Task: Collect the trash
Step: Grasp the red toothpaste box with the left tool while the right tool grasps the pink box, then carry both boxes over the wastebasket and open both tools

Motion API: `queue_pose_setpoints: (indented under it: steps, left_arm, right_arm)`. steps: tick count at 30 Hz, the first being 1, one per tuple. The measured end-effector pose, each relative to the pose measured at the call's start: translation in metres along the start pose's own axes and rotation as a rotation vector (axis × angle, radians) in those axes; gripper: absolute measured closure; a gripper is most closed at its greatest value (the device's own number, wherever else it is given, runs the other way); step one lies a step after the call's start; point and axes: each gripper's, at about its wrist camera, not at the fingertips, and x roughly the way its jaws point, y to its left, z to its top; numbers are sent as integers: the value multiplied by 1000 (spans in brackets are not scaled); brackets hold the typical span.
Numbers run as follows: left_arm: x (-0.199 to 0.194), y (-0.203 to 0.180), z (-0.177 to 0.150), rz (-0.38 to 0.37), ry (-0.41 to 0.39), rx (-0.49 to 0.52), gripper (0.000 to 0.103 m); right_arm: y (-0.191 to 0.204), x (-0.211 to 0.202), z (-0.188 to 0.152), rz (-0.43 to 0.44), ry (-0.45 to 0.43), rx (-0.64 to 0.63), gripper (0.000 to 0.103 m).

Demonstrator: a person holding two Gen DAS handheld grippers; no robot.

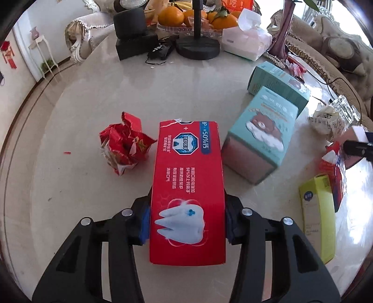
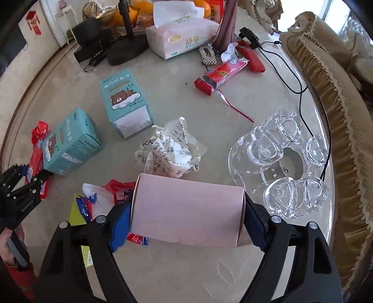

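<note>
My left gripper point(image 1: 187, 221) is shut on a red toothpaste box point(image 1: 186, 177), held above the round marble table point(image 1: 81, 93). A crumpled red wrapper point(image 1: 124, 145) lies to its left. Two teal bear boxes point(image 1: 258, 137) point(image 1: 278, 81) lie to its right. My right gripper point(image 2: 186, 216) is shut on a pink box point(image 2: 186, 209). Ahead of it lies crumpled written paper point(image 2: 170, 149). A red-white plastic bag point(image 2: 105, 198) and a yellow-green box point(image 2: 79, 214) lie at its left. The left gripper shows at the left edge of the right wrist view point(image 2: 21, 186).
A glass cup set point(image 2: 286, 158) stands on the right with a black cable point(image 2: 300, 93) behind it. A tissue pack point(image 2: 181, 37), red packet point(image 2: 221, 74), fruit bowl point(image 1: 193, 18), lamp base point(image 1: 198, 46) and black speaker point(image 1: 132, 30) crowd the far side. A sofa point(image 2: 338, 93) borders the table.
</note>
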Motion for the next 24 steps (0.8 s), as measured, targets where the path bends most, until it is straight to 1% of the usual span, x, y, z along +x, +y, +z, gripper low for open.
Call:
queue_pose_setpoints:
  steps: [4, 7, 9, 12, 15, 18, 19, 20, 22, 24]
  left_arm:
    - [-12, 7, -10, -29, -17, -30, 56]
    - [-33, 11, -25, -60, -54, -61, 56]
    - [-51, 13, -41, -78, -91, -76, 56]
    - [-82, 16, -69, -114, -150, -99, 56]
    - [-119, 18, -105, -148, -215, -122, 56]
    - [-156, 8, -149, -166, -279, -107, 56]
    - [-167, 3, -165, -167, -296, -100, 56]
    - [-179, -4, -187, -173, -311, -89, 56]
    - [-192, -15, -219, -197, -317, -78, 56]
    - [-202, -29, -254, -231, -301, -59, 56]
  right_arm:
    - [-6, -14, -7, 46, -28, 24, 25]
    - [-11, -27, -19, 79, -50, 45, 25]
    - [-15, -36, -30, 107, -73, 66, 25]
    - [-23, -58, -54, 149, -136, 92, 25]
    - [-26, -87, -93, 230, -219, 102, 25]
    - [-17, -114, -147, 350, -283, 87, 25]
    - [-11, -123, -169, 382, -300, 68, 25]
    - [-4, -129, -189, 402, -311, 51, 25]
    - [9, -138, -229, 438, -316, 14, 25]
    - [21, -144, -263, 470, -304, -2, 25]
